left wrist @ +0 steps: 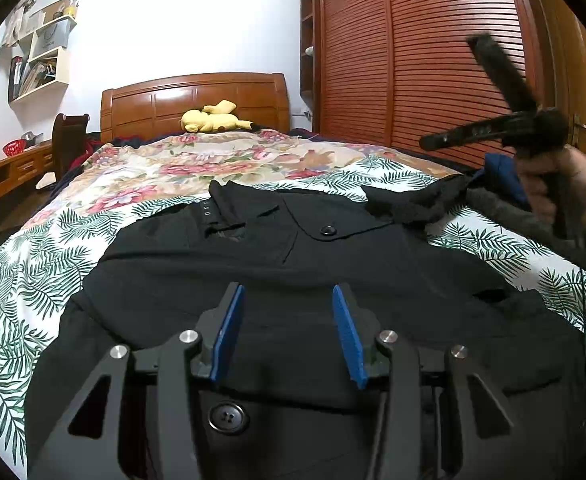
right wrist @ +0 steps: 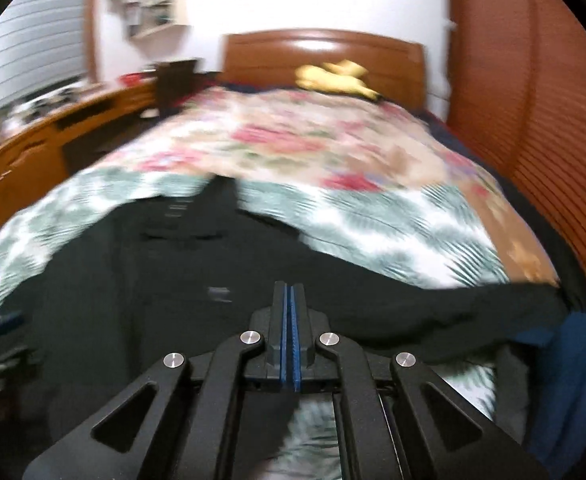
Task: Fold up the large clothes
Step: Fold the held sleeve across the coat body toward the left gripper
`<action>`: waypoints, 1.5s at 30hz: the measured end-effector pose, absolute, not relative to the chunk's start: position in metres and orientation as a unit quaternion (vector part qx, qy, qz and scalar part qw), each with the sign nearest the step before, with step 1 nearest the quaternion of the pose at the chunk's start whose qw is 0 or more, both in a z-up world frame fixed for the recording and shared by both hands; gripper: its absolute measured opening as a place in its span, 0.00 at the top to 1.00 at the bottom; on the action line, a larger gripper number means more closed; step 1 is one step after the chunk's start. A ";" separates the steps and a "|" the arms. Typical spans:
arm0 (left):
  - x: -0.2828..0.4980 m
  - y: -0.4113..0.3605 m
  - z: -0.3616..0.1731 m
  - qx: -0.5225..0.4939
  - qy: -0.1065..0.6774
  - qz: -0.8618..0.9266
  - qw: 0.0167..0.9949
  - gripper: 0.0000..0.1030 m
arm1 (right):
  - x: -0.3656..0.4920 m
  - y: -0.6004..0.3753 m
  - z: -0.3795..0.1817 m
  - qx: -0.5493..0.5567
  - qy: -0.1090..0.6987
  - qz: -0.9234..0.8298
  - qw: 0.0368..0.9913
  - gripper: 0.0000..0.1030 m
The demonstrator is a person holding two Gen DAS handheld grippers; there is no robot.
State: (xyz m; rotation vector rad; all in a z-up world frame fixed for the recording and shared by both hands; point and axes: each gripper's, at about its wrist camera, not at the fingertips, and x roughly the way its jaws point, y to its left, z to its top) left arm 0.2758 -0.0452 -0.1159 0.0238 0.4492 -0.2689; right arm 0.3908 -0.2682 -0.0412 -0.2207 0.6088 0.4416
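Left gripper [left wrist: 289, 300] jaws apart above black coat [left wrist: 293, 248] on leaf-print bedspread [left wrist: 33, 264]; right gripper [right wrist: 291, 300] clenched, empty.

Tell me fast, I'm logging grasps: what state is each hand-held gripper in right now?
Left hand-held gripper: open, nothing gripped, over the black garment.
Right hand-held gripper: shut, pads together, nothing visibly between them.

A white wall [left wrist: 181, 20] fills the upper middle of the left wrist view. Below it stands a wooden headboard [left wrist: 195, 100] with a yellow plush toy [left wrist: 213, 118] before it. At upper right, a reddish louvred wardrobe [left wrist: 433, 60]. At upper left hang white wall shelves [left wrist: 49, 60]; beneath them, a wooden desk [left wrist: 9, 176].
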 end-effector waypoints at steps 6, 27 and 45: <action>0.276 -0.045 -0.116 0.012 0.223 -0.134 0.966 0.57 | 0.392 -0.268 -0.046 -0.095 0.316 0.189 0.925 1.00; 0.276 -0.044 -0.118 0.011 0.226 -0.137 0.964 0.57 | 0.486 -0.400 -0.136 0.065 0.438 0.004 0.897 0.54; 0.277 -0.044 -0.118 0.013 0.225 -0.137 0.965 0.57 | 0.398 -0.241 -0.054 -0.094 0.330 0.250 0.905 0.99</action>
